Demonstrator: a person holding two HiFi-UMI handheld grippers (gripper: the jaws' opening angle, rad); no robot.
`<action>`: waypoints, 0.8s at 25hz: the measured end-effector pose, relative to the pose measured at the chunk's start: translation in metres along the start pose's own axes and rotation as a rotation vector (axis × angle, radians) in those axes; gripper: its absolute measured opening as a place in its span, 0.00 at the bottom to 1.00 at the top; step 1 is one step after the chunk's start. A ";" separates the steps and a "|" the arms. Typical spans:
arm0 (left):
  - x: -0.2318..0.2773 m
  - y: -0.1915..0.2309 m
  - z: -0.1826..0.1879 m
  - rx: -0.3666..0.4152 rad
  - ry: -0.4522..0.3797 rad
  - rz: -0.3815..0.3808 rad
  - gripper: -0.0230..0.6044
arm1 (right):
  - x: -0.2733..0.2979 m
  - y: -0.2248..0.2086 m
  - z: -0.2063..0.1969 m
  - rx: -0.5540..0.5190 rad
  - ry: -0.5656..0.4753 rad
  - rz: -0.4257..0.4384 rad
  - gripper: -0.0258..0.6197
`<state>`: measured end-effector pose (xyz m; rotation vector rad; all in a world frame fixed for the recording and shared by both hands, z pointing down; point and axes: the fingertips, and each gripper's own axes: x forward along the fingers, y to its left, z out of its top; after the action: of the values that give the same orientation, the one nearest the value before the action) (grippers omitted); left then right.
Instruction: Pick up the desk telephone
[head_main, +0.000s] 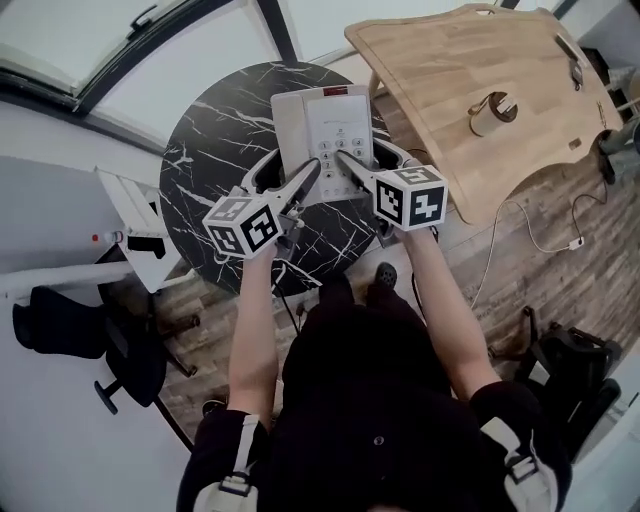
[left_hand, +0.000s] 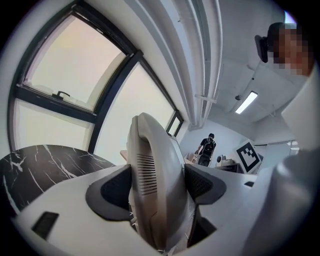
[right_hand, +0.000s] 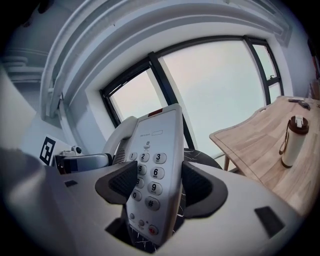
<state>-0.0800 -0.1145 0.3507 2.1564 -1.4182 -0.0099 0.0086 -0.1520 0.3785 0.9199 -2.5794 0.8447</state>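
The pale grey desk telephone (head_main: 322, 125) is held between both grippers over the round black marble table (head_main: 215, 150). My left gripper (head_main: 298, 160) is shut on its left side, where the handset (left_hand: 150, 175) fills the space between the dark pads (left_hand: 112, 190). My right gripper (head_main: 357, 150) is shut on the keypad side. In the right gripper view the telephone (right_hand: 156, 165) stands tilted between the pads (right_hand: 200, 186), with number keys and a red button showing. Whether its base still touches the table is hidden.
A pale wooden table (head_main: 470, 60) stands to the right with a beige bottle (head_main: 492, 110) on it. A white stand (head_main: 135, 215) and a black chair (head_main: 70, 330) are at the left. A cable (head_main: 540, 235) trails on the wooden floor. A person (left_hand: 206, 149) stands far off.
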 end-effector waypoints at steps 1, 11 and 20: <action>-0.005 -0.005 0.006 0.010 -0.017 0.012 0.59 | -0.003 0.004 0.006 -0.015 -0.007 0.016 0.50; -0.044 -0.044 0.059 0.089 -0.174 0.105 0.59 | -0.035 0.046 0.061 -0.152 -0.095 0.145 0.50; -0.058 -0.071 0.079 0.128 -0.255 0.141 0.59 | -0.059 0.061 0.086 -0.224 -0.154 0.198 0.50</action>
<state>-0.0690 -0.0794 0.2353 2.2134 -1.7563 -0.1509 0.0088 -0.1379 0.2585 0.6984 -2.8624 0.5330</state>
